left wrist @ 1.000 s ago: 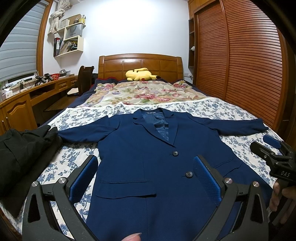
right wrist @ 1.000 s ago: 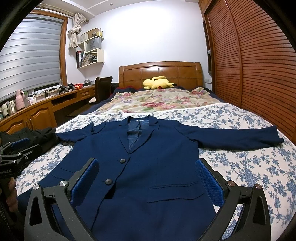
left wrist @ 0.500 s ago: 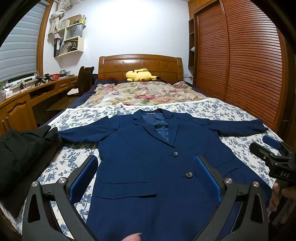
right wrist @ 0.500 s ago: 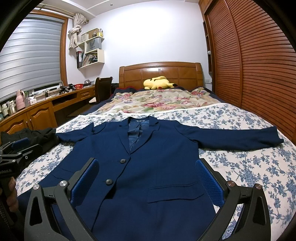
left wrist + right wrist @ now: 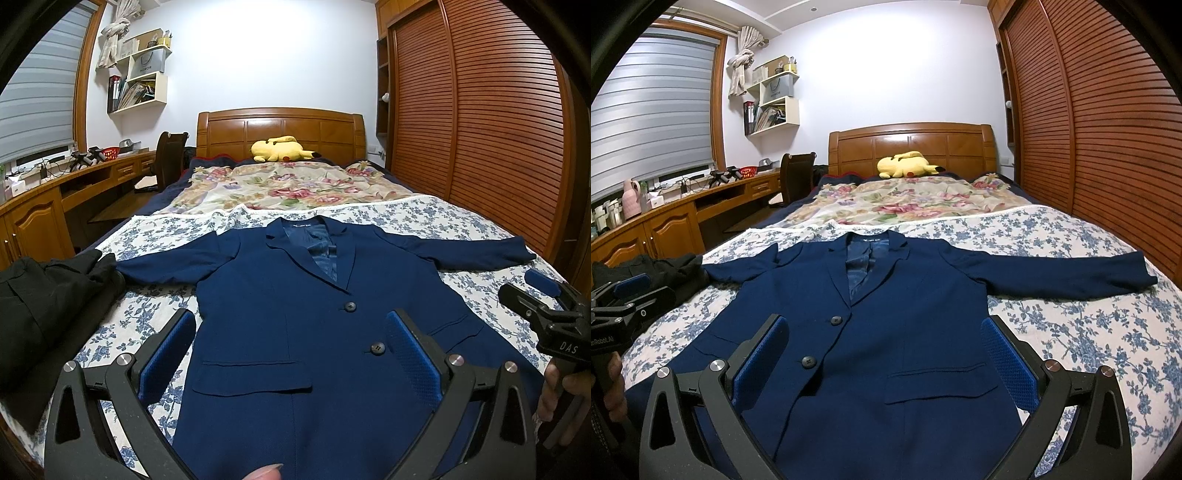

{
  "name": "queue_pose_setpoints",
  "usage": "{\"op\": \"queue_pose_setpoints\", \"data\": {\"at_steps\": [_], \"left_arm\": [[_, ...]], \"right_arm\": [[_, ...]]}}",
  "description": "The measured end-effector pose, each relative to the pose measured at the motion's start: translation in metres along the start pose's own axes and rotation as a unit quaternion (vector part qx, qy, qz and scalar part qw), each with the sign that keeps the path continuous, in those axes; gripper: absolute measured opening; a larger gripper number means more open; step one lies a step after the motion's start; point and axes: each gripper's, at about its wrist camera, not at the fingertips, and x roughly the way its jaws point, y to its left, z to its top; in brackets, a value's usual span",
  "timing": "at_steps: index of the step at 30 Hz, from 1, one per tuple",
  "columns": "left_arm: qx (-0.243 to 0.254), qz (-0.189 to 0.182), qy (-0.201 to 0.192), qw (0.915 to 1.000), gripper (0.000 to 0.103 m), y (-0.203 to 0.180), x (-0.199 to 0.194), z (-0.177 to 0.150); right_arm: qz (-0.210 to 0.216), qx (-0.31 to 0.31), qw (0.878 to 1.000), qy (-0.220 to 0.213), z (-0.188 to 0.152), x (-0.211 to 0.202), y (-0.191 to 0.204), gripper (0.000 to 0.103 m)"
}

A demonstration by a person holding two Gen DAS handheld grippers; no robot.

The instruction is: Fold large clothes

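Navy jacket (image 5: 295, 325) spread face-up on the bed (image 5: 461, 225)

We see its collar pointing toward the headboard (image 5: 280, 127), hem toward us, sleeves stretched sideways. Our left tool (image 5: 291, 339) and right tool (image 5: 886, 347) hover above it, both gaping wide, holding nothing.

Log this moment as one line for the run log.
jacket: flat on bed, sleeves spread, unfolded | left gripper: open, empty | right gripper: open, empty
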Motion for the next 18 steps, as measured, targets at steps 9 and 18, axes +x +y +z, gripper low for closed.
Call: {"op": "queue_pose_setpoints", "data": {"at_steps": [9, 18], "left_arm": [[-0.001, 0.0, 0.0, 1.0, 0.103, -0.0003, -0.0009, 0.0006], [-0.012, -0.003, 0.008, 0.9999, 0.103, 0.0074, -0.0075, 0.0059]], "right_arm": [[0.0, 0.001, 1.0, -0.001, -0.0001, -0.0002, -0.0003, 0.103], [0.014, -0.001, 1.0, 0.002, 0.0045, 0.0027, 0.0058, 0.103]]}}
